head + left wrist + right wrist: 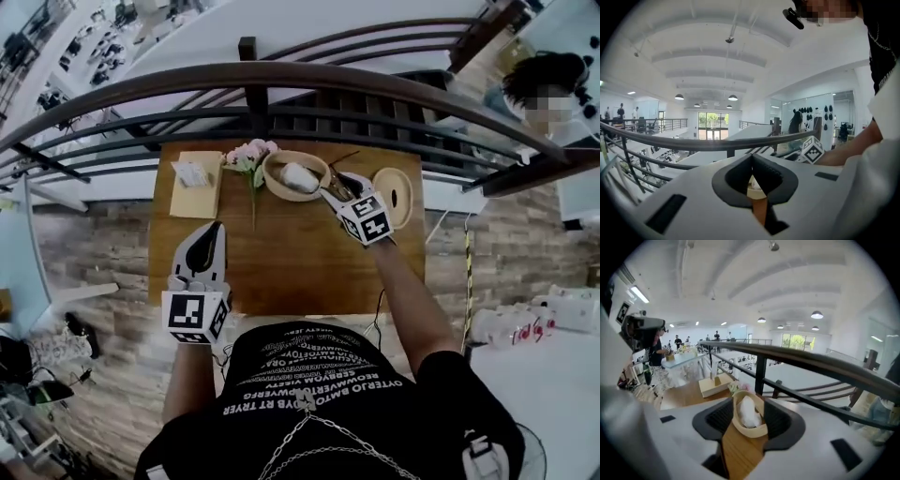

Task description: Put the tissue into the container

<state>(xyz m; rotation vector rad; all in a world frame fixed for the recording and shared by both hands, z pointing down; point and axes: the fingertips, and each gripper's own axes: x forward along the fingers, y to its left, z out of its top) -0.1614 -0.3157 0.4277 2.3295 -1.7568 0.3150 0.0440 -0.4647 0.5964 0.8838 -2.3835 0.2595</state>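
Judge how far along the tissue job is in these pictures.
Done: the tissue lies inside the wooden container. In hand: nothing; the right gripper hovers at the container's rim, jaws open and empty, and the left gripper rests shut nearer the person. Left: probably only drawing the right gripper back; the round wooden disc beside the container may be its lid.
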